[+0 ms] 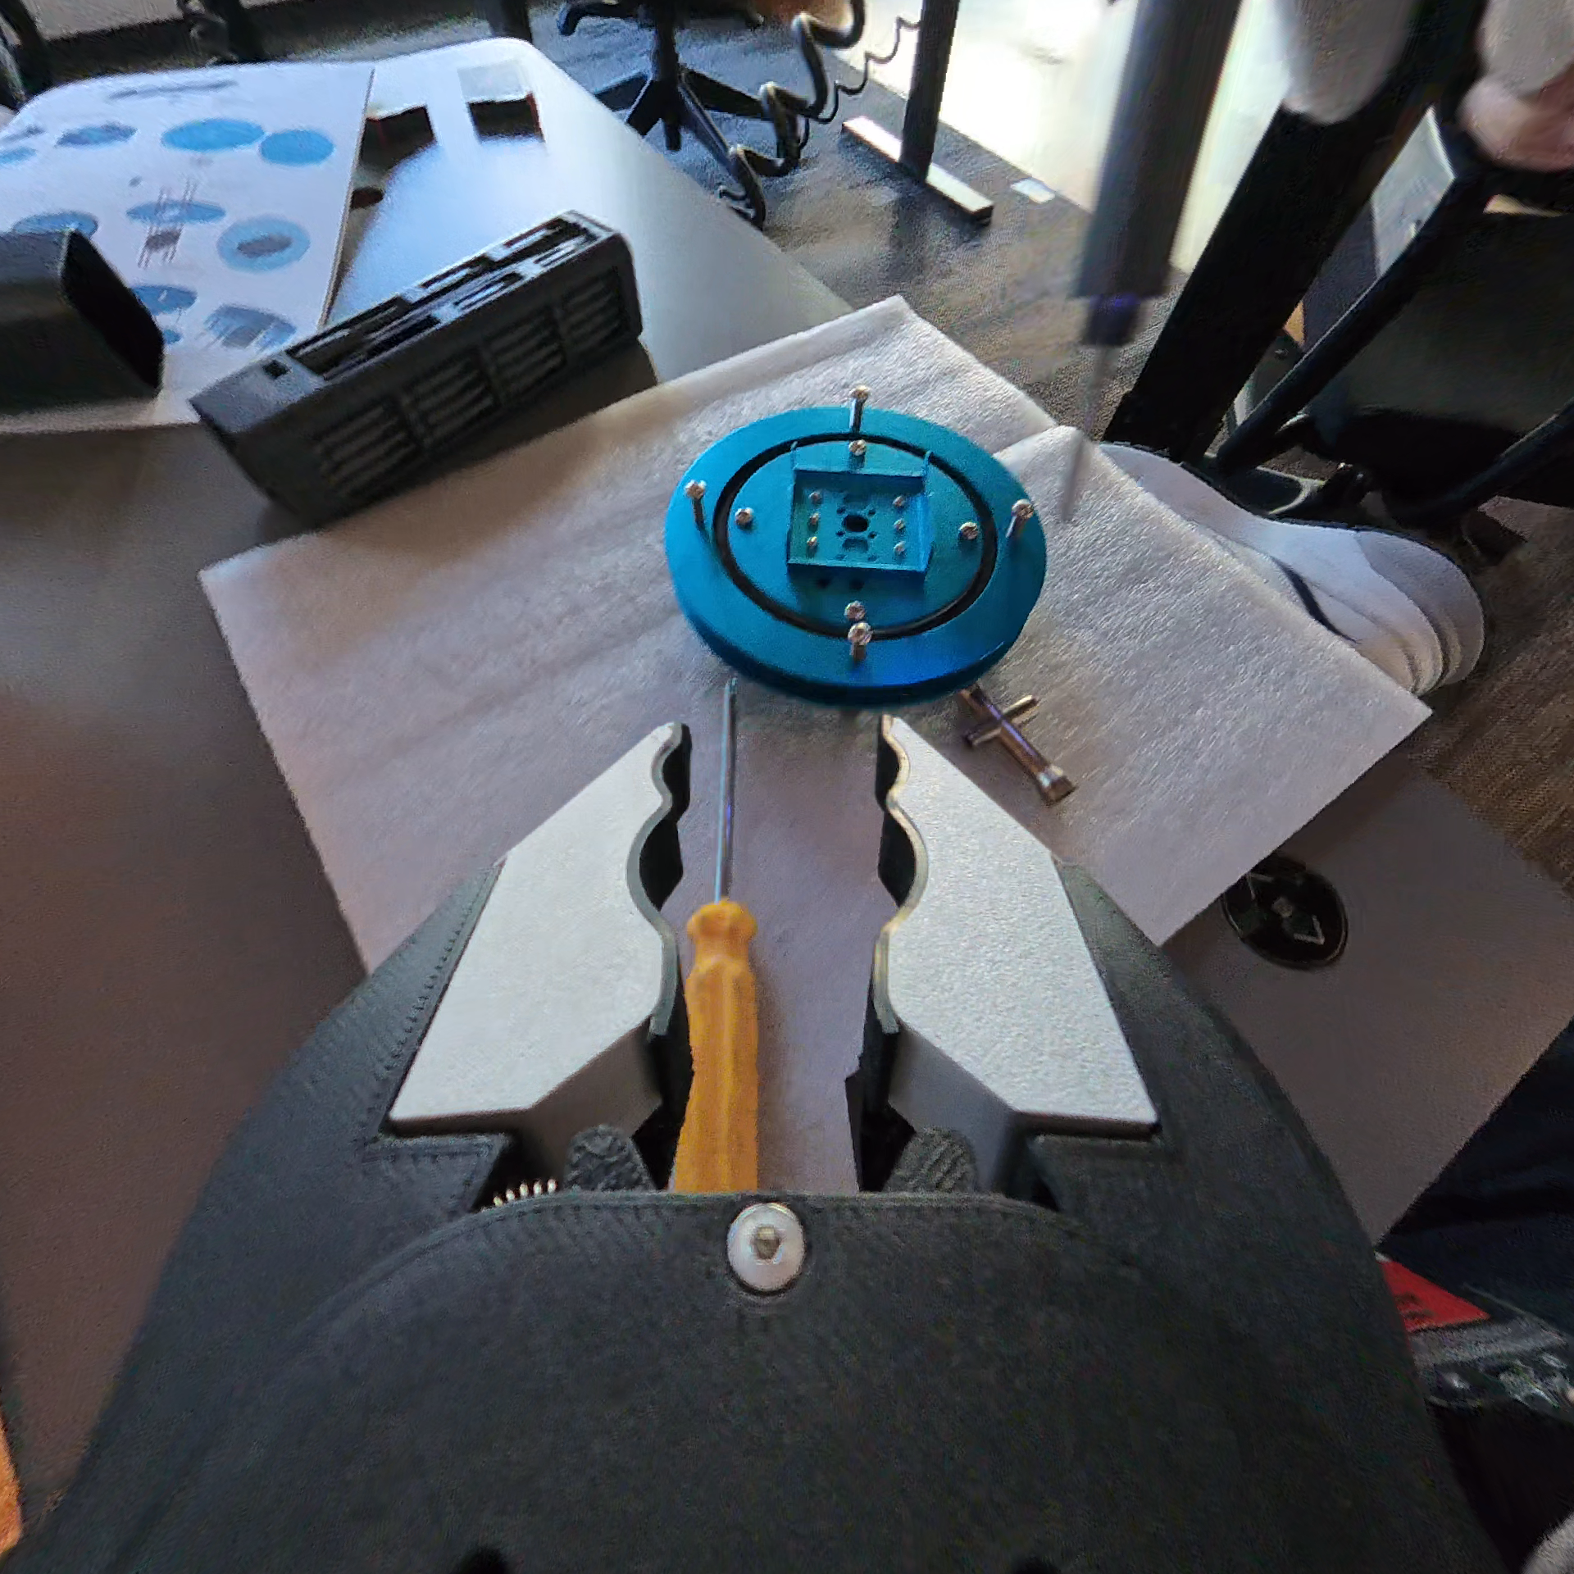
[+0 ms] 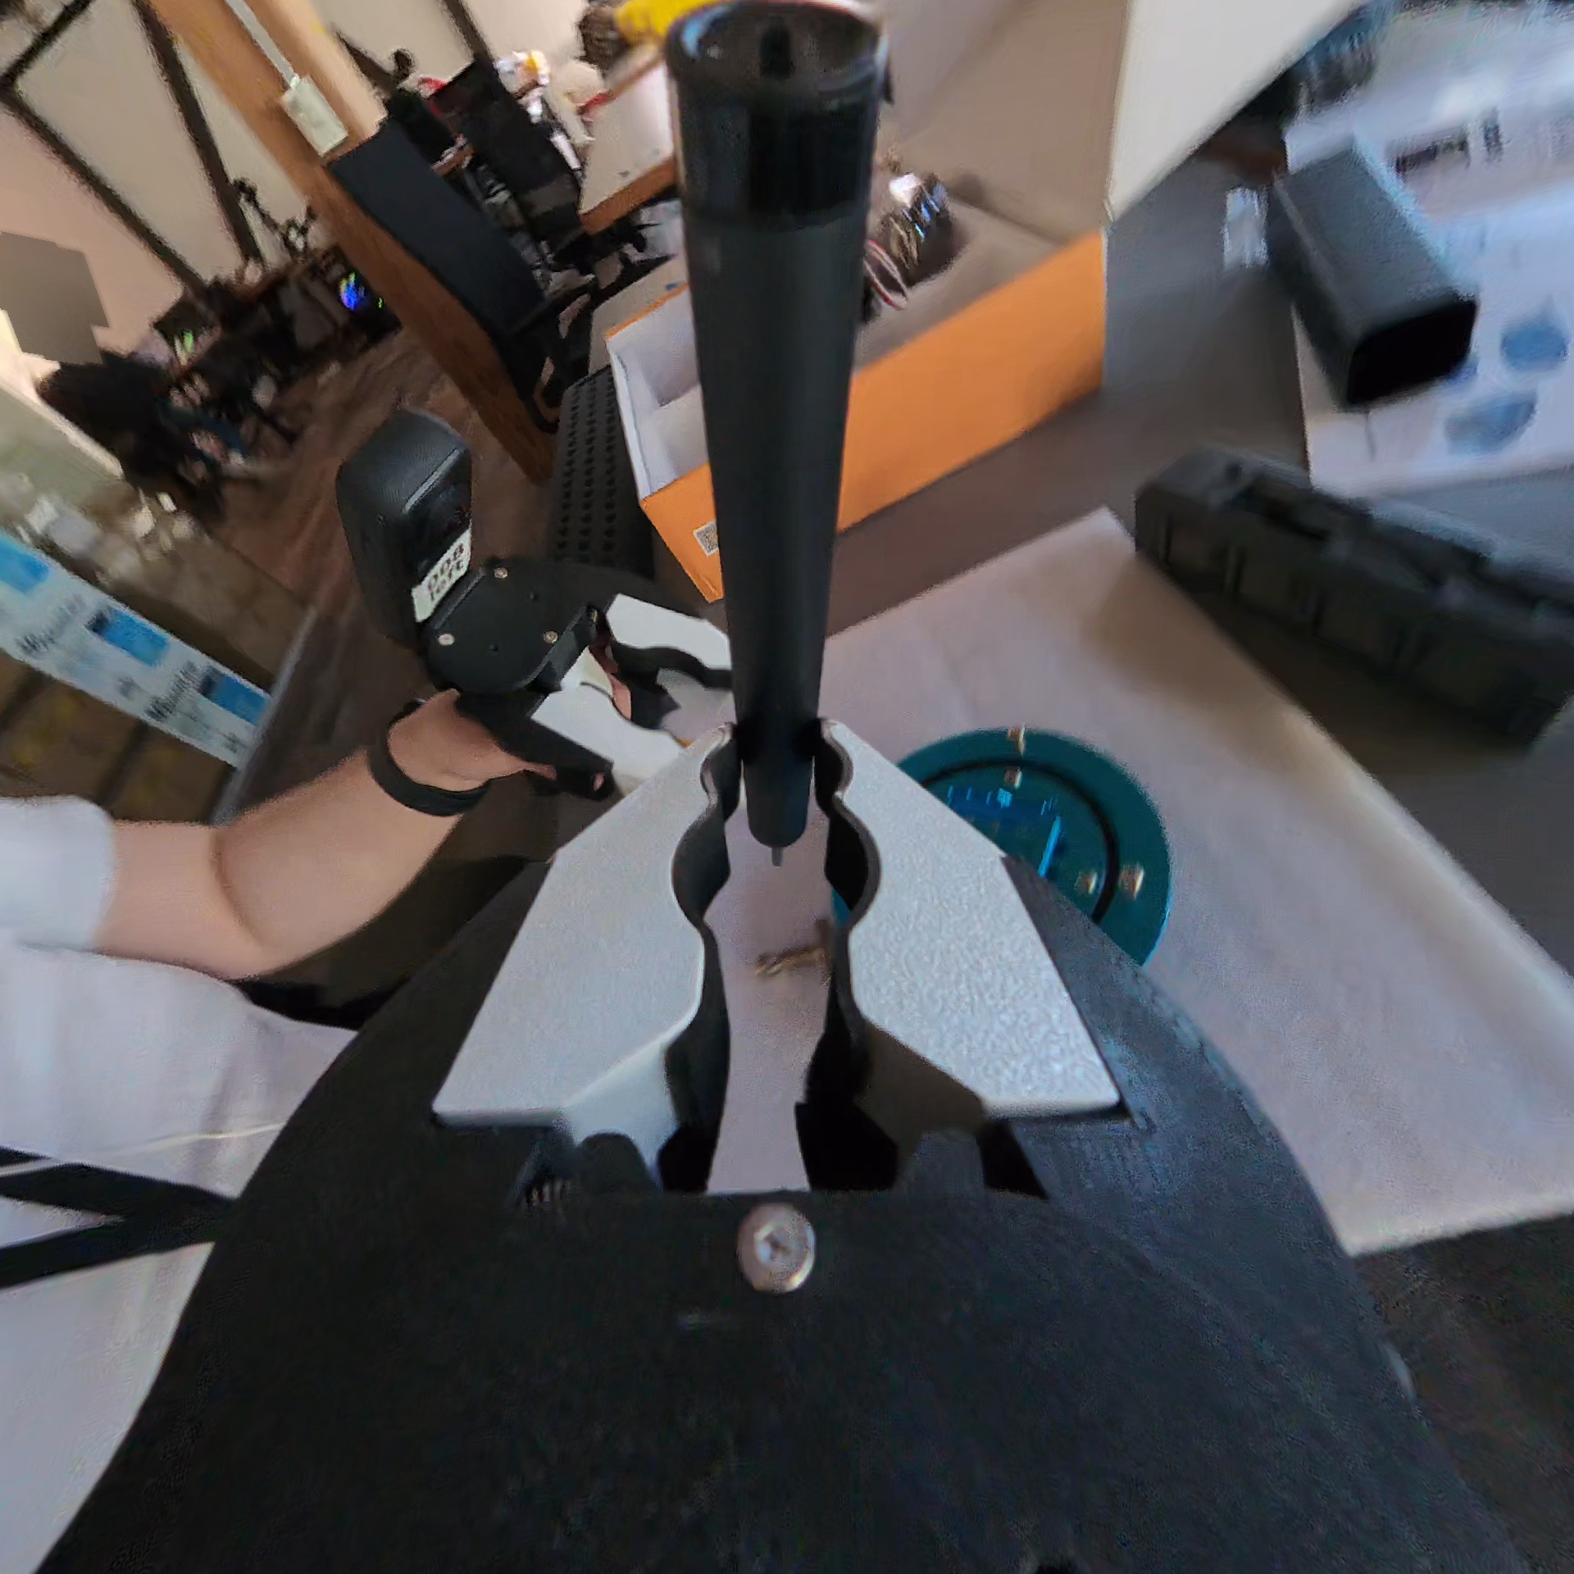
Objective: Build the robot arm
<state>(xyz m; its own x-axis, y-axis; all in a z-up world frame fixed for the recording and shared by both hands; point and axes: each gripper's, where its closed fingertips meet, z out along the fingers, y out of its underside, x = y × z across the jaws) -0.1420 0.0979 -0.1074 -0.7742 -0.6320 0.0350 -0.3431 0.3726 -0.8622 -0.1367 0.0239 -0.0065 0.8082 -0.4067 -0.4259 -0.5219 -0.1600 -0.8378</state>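
My left gripper (image 1: 782, 732) is open and low over a white foam sheet (image 1: 511, 639). An orange-handled screwdriver (image 1: 720, 1039) lies on the sheet between its fingers, close to the left one, with the thin shaft pointing at a blue round plate (image 1: 856, 549). The plate has a black ring, a square blue block in the middle and several raised screws. My right gripper (image 2: 777, 732) is shut on a black electric screwdriver (image 2: 771, 426), which stands upright with its bit down. It hangs to the right of the plate (image 2: 1065, 843) and looks blurred in the left wrist view (image 1: 1124, 170).
A metal cross-shaped key (image 1: 1013, 741) lies on the foam beside the plate. A black vented case (image 1: 426, 366) and a black bin (image 1: 77, 315) stand behind. An orange-and-white box (image 2: 937, 409) sits farther back. The table edge and a cable grommet (image 1: 1283, 920) are at the right.
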